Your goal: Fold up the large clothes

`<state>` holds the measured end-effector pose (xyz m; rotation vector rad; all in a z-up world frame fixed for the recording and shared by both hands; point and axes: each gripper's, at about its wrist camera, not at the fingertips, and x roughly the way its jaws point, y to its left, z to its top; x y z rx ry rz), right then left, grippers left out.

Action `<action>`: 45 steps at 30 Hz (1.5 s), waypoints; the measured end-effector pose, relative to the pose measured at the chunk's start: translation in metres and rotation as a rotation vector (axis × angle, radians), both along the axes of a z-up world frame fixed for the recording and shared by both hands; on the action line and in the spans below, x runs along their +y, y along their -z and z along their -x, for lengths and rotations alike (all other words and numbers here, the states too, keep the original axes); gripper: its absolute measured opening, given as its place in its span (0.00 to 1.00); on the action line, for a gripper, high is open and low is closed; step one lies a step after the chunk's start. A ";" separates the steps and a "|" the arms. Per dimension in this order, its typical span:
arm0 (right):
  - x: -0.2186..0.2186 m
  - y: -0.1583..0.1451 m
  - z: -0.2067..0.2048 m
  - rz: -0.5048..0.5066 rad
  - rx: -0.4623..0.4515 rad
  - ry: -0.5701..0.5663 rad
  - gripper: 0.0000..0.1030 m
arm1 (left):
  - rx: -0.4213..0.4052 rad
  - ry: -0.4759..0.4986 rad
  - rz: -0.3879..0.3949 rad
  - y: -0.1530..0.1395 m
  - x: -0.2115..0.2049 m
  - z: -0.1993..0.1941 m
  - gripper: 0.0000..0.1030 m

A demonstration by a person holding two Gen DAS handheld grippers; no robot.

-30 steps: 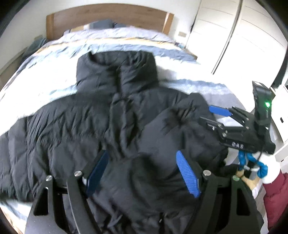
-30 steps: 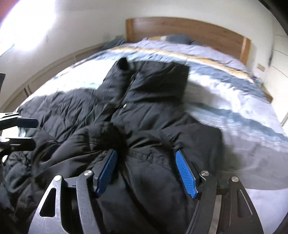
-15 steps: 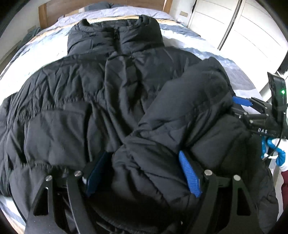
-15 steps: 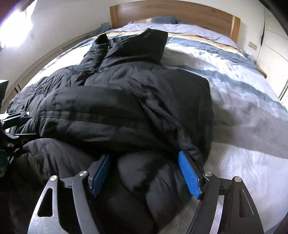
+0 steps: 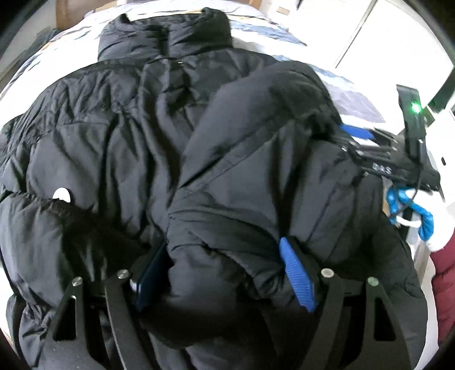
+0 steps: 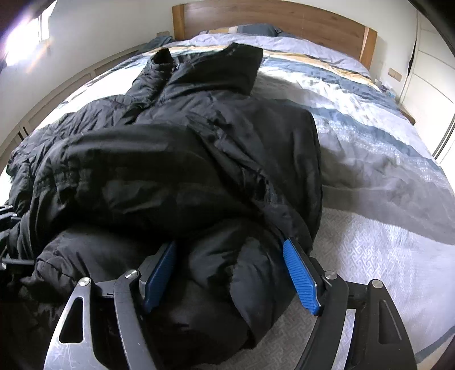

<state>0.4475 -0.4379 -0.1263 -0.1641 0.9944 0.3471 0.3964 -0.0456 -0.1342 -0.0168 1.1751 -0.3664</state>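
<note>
A black puffer jacket (image 5: 128,142) lies front up on the bed, collar (image 5: 165,31) at the far end. A thick fold of it (image 5: 256,148) lies doubled over the jacket's right side. My left gripper (image 5: 223,244) is low on the near end of that fold, which bulges against both blue pads. In the right wrist view the same jacket (image 6: 184,170) fills the left half. My right gripper (image 6: 230,243) straddles the fold's bulky end, its jaws opening, with fabric between them. One blue pad (image 5: 355,132) of the right gripper pokes out from under the fold's far right edge.
The bed cover (image 6: 369,170), striped grey, blue and white, lies bare to the right of the jacket. A wooden headboard (image 6: 284,17) stands at the far end. White wardrobe doors (image 5: 355,28) are at the right, and a dark red sleeve (image 5: 443,270) shows at the right edge.
Both grippers have come down and forward towards the jacket. The fold now lies over the jacket's right side. The right jaws stand slightly wider.
</note>
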 end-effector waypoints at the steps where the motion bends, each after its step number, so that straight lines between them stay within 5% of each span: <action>1: -0.005 0.000 0.000 -0.004 0.011 0.022 0.74 | -0.014 -0.009 -0.010 -0.004 0.003 0.000 0.75; 13: -0.015 -0.060 0.055 0.091 -0.032 0.104 0.74 | -0.127 -0.162 -0.028 -0.071 0.087 0.053 0.75; 23: 0.026 -0.122 0.129 0.036 -0.109 0.115 0.74 | -0.232 -0.342 -0.034 -0.118 0.229 0.126 0.75; 31: 0.056 -0.142 0.178 0.029 -0.133 0.125 0.75 | -0.205 -0.504 0.069 -0.104 0.334 0.167 0.75; 45: 0.082 -0.141 0.190 0.072 -0.105 0.178 0.75 | -0.130 -0.652 0.137 -0.043 0.411 0.186 0.75</action>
